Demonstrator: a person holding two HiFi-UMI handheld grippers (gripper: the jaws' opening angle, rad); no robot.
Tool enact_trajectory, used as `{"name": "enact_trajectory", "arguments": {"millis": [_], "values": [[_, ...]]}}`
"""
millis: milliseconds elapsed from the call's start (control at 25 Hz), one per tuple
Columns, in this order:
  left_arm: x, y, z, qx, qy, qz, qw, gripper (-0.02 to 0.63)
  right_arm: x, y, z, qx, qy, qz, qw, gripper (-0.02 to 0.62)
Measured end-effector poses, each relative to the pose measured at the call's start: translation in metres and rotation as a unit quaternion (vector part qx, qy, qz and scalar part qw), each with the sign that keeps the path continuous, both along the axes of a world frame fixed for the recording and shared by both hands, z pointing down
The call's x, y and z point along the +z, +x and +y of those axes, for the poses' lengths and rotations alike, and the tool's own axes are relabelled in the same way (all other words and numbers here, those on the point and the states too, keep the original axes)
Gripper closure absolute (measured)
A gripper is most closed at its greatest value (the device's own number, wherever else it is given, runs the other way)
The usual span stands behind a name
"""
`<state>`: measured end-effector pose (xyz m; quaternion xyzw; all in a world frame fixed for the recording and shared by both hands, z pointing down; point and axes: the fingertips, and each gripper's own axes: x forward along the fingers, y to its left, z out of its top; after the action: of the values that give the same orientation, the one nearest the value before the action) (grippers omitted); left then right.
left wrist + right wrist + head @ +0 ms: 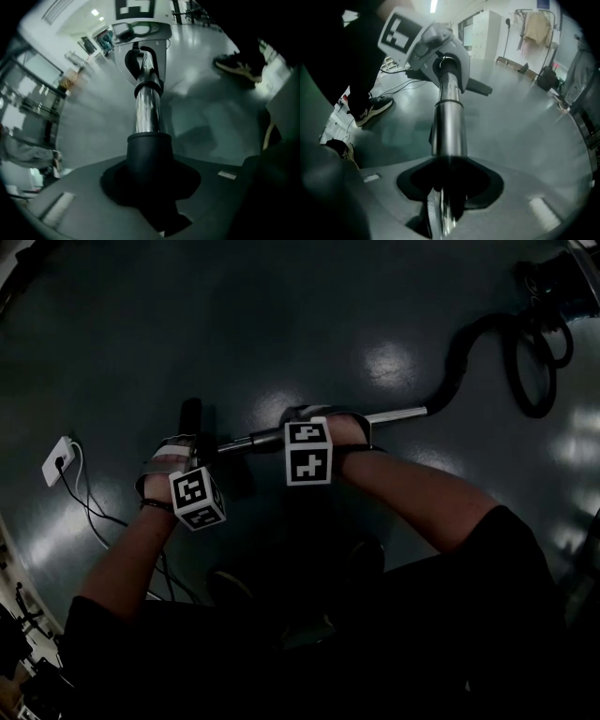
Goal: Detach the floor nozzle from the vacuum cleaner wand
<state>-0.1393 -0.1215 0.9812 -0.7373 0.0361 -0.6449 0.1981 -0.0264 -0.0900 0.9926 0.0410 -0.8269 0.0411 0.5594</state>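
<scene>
The chrome wand [394, 415] lies nearly level above the dark floor. Its left end runs into the black floor nozzle [191, 418]. My left gripper [192, 451] is shut on the nozzle's black neck [150, 154], which fills the gap between its jaws in the left gripper view. There the chrome tube [146, 112] runs on to the other gripper. My right gripper [311, 432] is shut on the wand [449, 126] a hand's width to the right. In the right gripper view the tube passes between the jaws toward the left gripper [440, 56]. The nozzle's head is mostly lost in the dark.
A black hose [469, 343] curves from the wand's right end to the vacuum body [562, 277] at the top right. A white socket block [58, 461] with cables lies on the floor at the left. The person's shoe [370, 110] stands near the wand.
</scene>
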Motion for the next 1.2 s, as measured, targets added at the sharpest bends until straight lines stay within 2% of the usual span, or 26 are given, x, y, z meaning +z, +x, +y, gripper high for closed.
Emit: {"name": "enact_trajectory", "arguments": {"millis": [40, 80, 120, 200, 320, 400, 440, 520, 560, 600, 640, 680, 760, 800, 840, 880, 920, 1040, 1120, 1200], "values": [[-0.003, 0.000, -0.009, 0.013, 0.030, -0.001, 0.9995, 0.500, -0.003, 0.000, -0.004, 0.006, -0.001, -0.005, 1.000, 0.445], [-0.004, 0.001, -0.015, 0.019, 0.041, -0.001, 0.9990, 0.503, -0.005, 0.000, -0.007, 0.011, -0.001, -0.008, 1.000, 0.446], [-0.004, 0.002, -0.016, 0.019, 0.029, 0.003, 0.9994, 0.503, -0.006, 0.000, -0.008, 0.014, -0.001, -0.009, 1.000, 0.446], [-0.003, 0.005, -0.005, 0.001, -0.053, 0.017, 0.9984, 0.503, -0.006, 0.002, -0.007, 0.013, 0.001, -0.007, 1.000, 0.446], [-0.003, 0.003, 0.017, -0.033, -0.188, 0.020, 0.9813, 0.502, -0.005, 0.002, -0.002, 0.006, 0.008, 0.001, 1.000, 0.448], [-0.005, -0.002, 0.027, -0.061, -0.268, 0.009, 0.9614, 0.502, -0.004, -0.001, -0.001, 0.002, 0.016, 0.006, 1.000, 0.448], [-0.007, -0.005, 0.034, -0.082, -0.314, 0.003, 0.9460, 0.502, -0.003, -0.002, 0.000, -0.001, 0.020, 0.008, 1.000, 0.448], [-0.015, -0.004, 0.053, -0.128, -0.404, 0.004, 0.9060, 0.502, -0.002, -0.003, 0.003, -0.012, 0.029, 0.013, 0.999, 0.448], [-0.018, -0.002, 0.060, -0.142, -0.429, 0.011, 0.8919, 0.502, -0.001, -0.004, 0.005, -0.017, 0.032, 0.014, 0.999, 0.448], [-0.018, 0.000, 0.065, -0.145, -0.434, 0.017, 0.8890, 0.502, 0.000, -0.004, 0.007, -0.020, 0.032, 0.015, 0.999, 0.448], [-0.016, 0.001, 0.065, -0.138, -0.416, 0.020, 0.8984, 0.502, 0.001, -0.004, 0.009, -0.021, 0.030, 0.015, 0.999, 0.446], [-0.012, -0.001, 0.060, -0.121, -0.376, 0.017, 0.9183, 0.502, 0.003, -0.004, 0.010, -0.019, 0.026, 0.015, 0.999, 0.446], [0.001, -0.009, 0.037, -0.073, -0.243, 0.001, 0.9672, 0.502, 0.006, 0.000, 0.009, -0.009, 0.014, 0.015, 1.000, 0.446], [0.006, -0.013, 0.023, -0.049, -0.171, -0.006, 0.9840, 0.503, 0.008, 0.003, 0.006, -0.001, 0.008, 0.015, 1.000, 0.446], [0.009, -0.019, 0.011, -0.030, -0.113, -0.010, 0.9931, 0.502, 0.010, 0.008, 0.003, 0.008, 0.004, 0.015, 1.000, 0.446], [0.012, -0.023, 0.004, -0.020, -0.078, -0.007, 0.9967, 0.502, 0.011, 0.011, -0.001, 0.016, 0.002, 0.015, 1.000, 0.446], [0.014, -0.027, 0.001, -0.021, -0.067, 0.001, 0.9975, 0.502, 0.012, 0.014, -0.004, 0.023, 0.001, 0.014, 1.000, 0.446], [0.024, -0.033, 0.004, -0.044, -0.070, 0.023, 0.9963, 0.502, 0.016, 0.017, -0.008, 0.030, 0.007, 0.017, 0.999, 0.446], [0.036, -0.036, 0.007, -0.052, -0.066, 0.010, 0.9964, 0.502, 0.023, 0.017, -0.004, 0.025, 0.006, 0.025, 0.999, 0.446], [0.048, -0.043, 0.013, -0.061, -0.068, -0.019, 0.9956, 0.502, 0.031, 0.016, 0.003, 0.015, 0.001, 0.034, 0.999, 0.446]]}}
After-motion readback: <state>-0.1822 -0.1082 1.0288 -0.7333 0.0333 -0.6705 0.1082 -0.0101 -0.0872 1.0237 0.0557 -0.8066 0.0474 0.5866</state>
